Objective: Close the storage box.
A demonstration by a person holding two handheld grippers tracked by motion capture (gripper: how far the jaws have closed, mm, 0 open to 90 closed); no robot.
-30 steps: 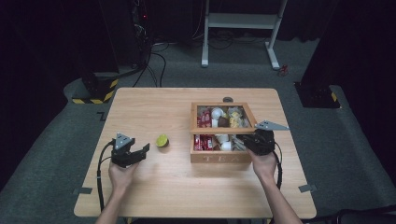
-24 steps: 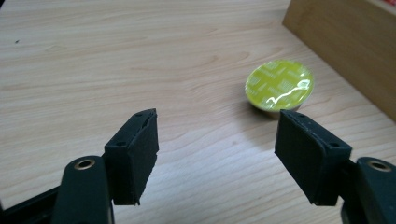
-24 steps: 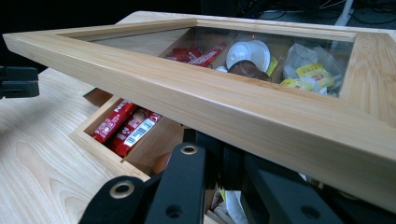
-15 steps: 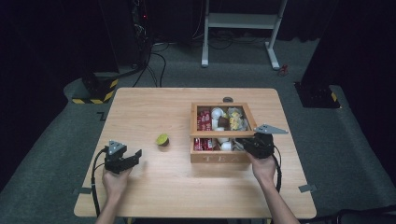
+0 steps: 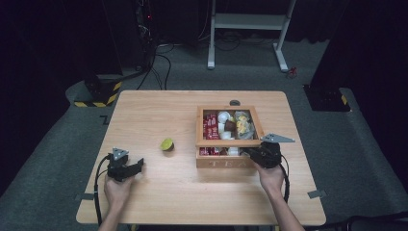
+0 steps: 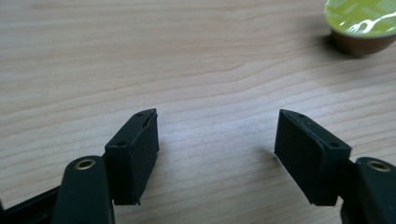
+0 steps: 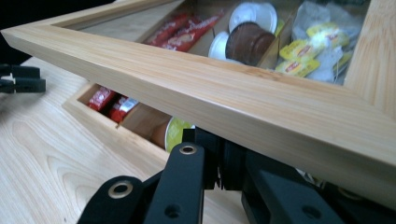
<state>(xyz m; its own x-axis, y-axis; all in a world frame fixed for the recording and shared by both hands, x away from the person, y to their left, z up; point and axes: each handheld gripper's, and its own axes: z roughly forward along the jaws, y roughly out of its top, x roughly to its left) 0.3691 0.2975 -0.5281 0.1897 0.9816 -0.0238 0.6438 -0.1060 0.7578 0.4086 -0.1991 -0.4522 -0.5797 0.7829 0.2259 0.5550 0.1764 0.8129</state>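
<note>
The left hand-held gripper [image 5: 137, 166] has been drawn back, open and empty, from the green-lidded capsule [image 5: 167, 144] left on the counter [image 5: 159, 110]; the tea box lid [image 7: 224, 95] is held raised by the closed right hand-held gripper [image 5: 253, 154].

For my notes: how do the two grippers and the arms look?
Both grippers, left and right, are black, each topped by a grey three-cornered plate, with a black cable trailing back. The jaws carry flat black pads and brass-coloured rivets. The forearms are bare, no sleeves.
</note>
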